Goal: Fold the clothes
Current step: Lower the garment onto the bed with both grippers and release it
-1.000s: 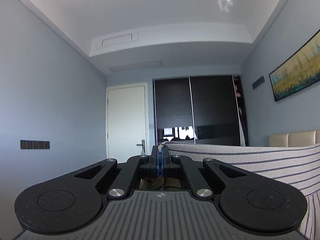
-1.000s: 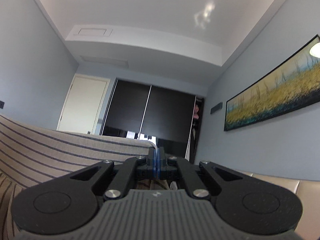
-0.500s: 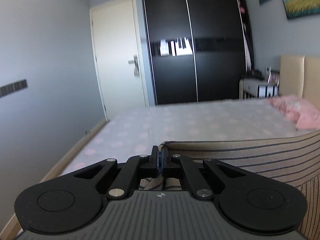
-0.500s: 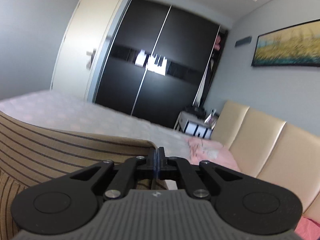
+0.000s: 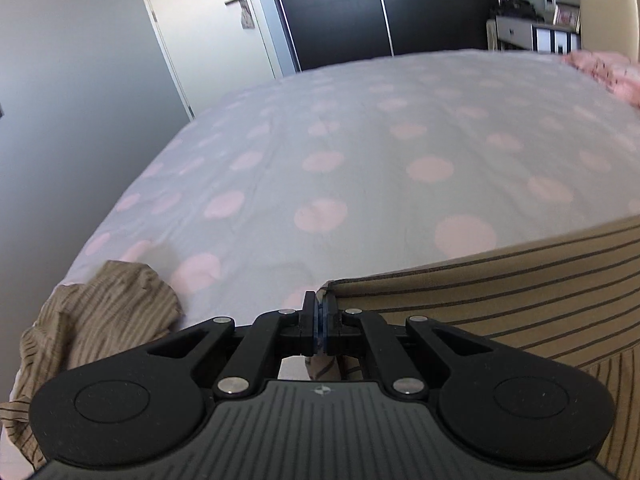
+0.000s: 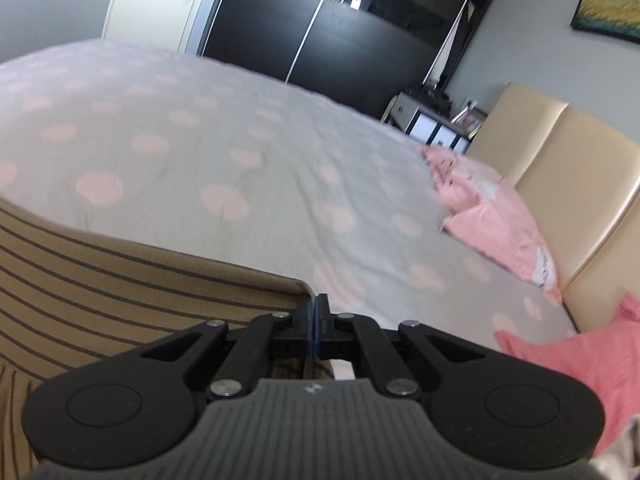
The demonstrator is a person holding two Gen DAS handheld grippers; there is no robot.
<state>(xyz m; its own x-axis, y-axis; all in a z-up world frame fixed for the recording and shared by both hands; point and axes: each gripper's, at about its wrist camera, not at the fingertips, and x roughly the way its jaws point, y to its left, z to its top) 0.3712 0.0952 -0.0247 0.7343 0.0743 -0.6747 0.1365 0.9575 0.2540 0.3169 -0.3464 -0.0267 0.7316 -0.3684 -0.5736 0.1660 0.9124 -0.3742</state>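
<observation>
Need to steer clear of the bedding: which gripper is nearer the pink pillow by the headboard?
Right. The right gripper, shut on the striped garment, has the pink pillow close on its right side. From the left gripper, at the garment's other corner, the pillow lies far across the bed.

The striped garment (image 5: 520, 292) runs off the right edge; its lower part is hidden behind the left gripper (image 5: 320, 312).

We see a soft tan cloth garment (image 5: 520, 280) with thin dark stripes pinched in our matt black plastic left gripper (image 5: 320, 312), whose ribbed grey housing carries shiny metal pins. Ahead lies a smooth dotted cotton sheet (image 5: 360, 140); beyond it, a glossy black wardrobe (image 6: 340, 28).
</observation>
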